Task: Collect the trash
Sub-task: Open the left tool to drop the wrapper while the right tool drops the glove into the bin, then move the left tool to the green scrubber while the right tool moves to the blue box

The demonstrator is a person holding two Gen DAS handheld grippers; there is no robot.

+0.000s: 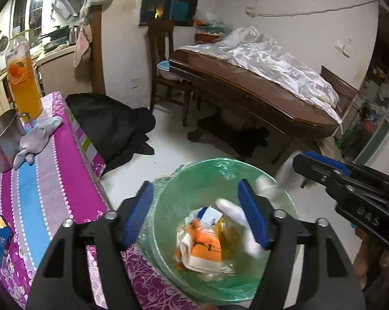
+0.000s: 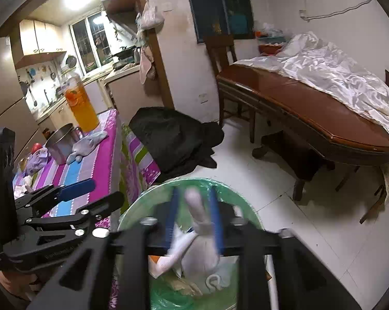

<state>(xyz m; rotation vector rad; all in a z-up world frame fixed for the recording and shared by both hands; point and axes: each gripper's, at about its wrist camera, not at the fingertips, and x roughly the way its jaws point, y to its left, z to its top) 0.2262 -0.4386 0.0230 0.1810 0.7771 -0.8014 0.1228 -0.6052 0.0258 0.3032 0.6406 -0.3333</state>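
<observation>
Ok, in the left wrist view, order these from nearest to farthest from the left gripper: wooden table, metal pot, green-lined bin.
1. Green-lined bin: directly below the left gripper.
2. Metal pot: far left, on the striped tablecloth.
3. Wooden table: across the floor, upper right.

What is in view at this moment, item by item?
bin: one, green liner, on the floor beside the table
trash: a pile, orange and white, inside the bin
white rag: one, blurred, between the right gripper's jaws above the bin
bottle: one, orange drink, far end of the table
pot: one, steel, beside the bottle
glove: one, grey, by the pot
tablecloth: one, pink and blue stripes
dark cloth: one heap, on the floor
wooden table: one, brown, partly under a white sheet
left gripper: open, over the bin
right gripper: around the rag
</observation>
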